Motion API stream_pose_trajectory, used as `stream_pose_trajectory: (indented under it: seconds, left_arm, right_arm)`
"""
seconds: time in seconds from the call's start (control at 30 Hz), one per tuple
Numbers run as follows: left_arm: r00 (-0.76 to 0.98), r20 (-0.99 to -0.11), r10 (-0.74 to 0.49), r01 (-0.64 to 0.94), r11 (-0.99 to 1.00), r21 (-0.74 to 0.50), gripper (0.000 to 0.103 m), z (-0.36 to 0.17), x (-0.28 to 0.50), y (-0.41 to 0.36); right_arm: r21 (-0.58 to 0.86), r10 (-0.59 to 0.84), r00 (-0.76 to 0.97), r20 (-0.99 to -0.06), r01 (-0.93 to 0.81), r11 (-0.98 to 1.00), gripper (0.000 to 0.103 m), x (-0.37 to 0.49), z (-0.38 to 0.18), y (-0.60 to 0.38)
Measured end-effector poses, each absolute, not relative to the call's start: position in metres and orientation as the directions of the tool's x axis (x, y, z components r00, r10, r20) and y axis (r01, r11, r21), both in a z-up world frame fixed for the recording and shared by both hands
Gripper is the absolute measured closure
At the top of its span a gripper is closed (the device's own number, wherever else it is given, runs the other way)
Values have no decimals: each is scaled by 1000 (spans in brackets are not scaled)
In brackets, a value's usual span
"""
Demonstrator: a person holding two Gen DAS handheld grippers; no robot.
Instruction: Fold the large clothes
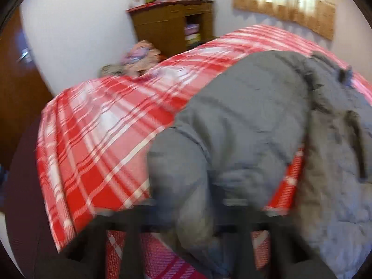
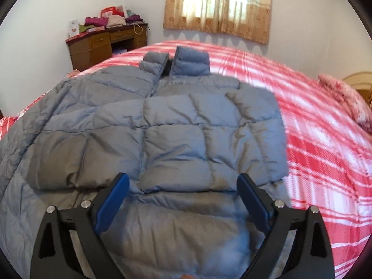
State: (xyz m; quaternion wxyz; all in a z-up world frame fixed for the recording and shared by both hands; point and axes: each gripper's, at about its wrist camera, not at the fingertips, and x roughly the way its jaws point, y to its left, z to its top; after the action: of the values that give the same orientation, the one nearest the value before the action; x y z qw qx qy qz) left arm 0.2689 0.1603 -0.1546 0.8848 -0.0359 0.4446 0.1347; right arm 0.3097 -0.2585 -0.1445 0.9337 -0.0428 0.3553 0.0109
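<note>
Folding the grey puffer jacket (image 2: 186,125) starts well: it lies face up on the red plaid bedspread (image 2: 325,139), collar toward twelve o'clock, one sleeve (image 2: 209,107) already across the chest. The left gripper (image 1: 197,207), blurred, looks pressed together on the other sleeve's cuff (image 1: 193,186) at six o'clock in its view. Carry that cuff low across the body so the padding does not balloon, and lay it parallel to the first sleeve. The right gripper (image 2: 183,186) hovers spread wide over the hem, holding nothing; use it to pin the chest.
</note>
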Motion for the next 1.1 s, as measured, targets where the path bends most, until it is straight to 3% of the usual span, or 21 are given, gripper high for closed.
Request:
stream_pose_trajectory:
  seconds: [0.17,0.23,0.33,0.57,0.77,0.97,1.03,1.1]
  left_arm:
    - [653,-642,402,-387,906,174,91,-96,268,175]
    - [687,-588,427,-406,897,177,91,-68,267,174]
    - [738,-545,397,-370,914,164,91,-39,269,157]
    - [859,-476,189,-133,980,148,91,-4,284,53]
    - [872,-484,71,54,969,240,91,-19,304,-55]
    - [861,-507,-28,178,952,249,91,-47,317,-128]
    - [857,-513,-43,197,948,251,88,-56,321,-149]
    - [845,-531,-59,224,942,252,75,-67,328,-167]
  right_arm:
    - [-59,-69,775,-628,40,997,8,304,-133,-292]
    - [-84,-105,764,-637,66,994,8,305,-134,-300]
    - [-93,-144,759,-634,110,990,8,308,-134,-312]
    - [-79,-170,756,-632,155,985,8,307,-137,-323]
    - [-70,-175,741,-648,171,983,8,302,-151,-331]
    - [-36,-160,721,-675,184,982,8,304,-159,-339]
    - [-40,-162,712,-684,185,982,8,304,-161,-339]
    - [-37,-163,703,-692,191,981,8,305,-164,-340]
